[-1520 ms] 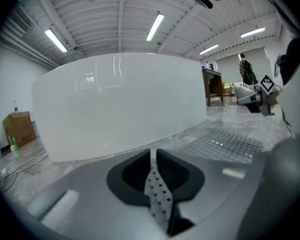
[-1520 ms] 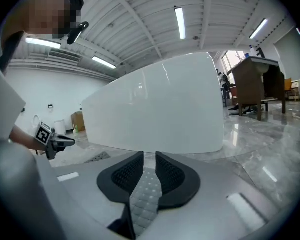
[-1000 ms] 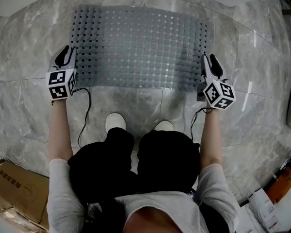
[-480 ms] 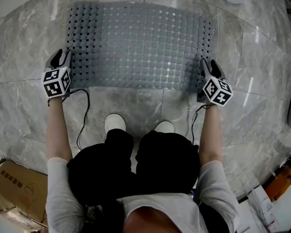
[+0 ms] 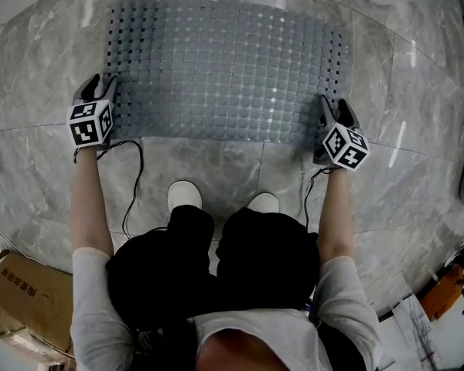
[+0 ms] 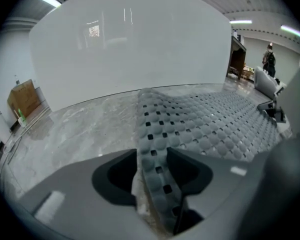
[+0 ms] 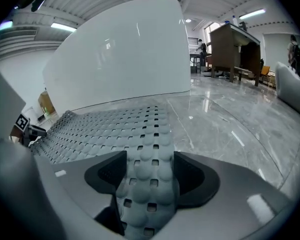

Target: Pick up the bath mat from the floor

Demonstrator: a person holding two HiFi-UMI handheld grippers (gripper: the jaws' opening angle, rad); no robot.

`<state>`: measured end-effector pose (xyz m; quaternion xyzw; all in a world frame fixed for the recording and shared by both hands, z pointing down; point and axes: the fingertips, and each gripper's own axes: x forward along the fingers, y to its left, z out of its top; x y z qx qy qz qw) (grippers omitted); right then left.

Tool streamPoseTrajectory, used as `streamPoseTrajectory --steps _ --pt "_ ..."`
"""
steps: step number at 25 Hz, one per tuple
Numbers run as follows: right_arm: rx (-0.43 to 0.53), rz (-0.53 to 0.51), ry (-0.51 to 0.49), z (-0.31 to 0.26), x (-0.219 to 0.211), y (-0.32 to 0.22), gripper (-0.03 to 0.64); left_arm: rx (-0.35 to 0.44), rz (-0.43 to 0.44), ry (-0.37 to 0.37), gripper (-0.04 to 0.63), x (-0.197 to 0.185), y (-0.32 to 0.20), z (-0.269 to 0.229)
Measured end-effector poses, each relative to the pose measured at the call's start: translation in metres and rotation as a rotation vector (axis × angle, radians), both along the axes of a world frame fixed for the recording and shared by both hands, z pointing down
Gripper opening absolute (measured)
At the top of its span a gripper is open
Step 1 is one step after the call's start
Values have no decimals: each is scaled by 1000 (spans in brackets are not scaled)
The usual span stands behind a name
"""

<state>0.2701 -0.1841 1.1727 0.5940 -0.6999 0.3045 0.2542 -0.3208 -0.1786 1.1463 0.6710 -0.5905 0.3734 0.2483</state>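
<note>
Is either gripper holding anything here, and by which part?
Nothing: the left gripper and right gripper are opening, jaws astride the near corners of the bath mat.

The person wears a white T-shirt point(image 5: 346, 296), black trousers point(image 5: 267, 253), white shoes point(image 5: 183, 195).

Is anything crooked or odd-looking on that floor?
The bath mat is not quite flat: its edge stands up, folded into a ridge, between the left gripper's opening jaws. The right gripper's jaws are opening too, with the mat's other edge between them.

Bath mat point(image 5: 224, 68) on the floor point(image 5: 216, 165), beyond the shoes point(image 5: 184, 195)
</note>
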Motion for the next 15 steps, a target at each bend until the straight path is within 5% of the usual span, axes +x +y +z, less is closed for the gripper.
streamPoseTrajectory --steps 4,15 --pt "-2 -31 27 1 -9 1 340 -12 44 2 201 8 0 5" --pt "-49 52 62 -2 2 1 188 -62 25 -90 190 10 -1 6"
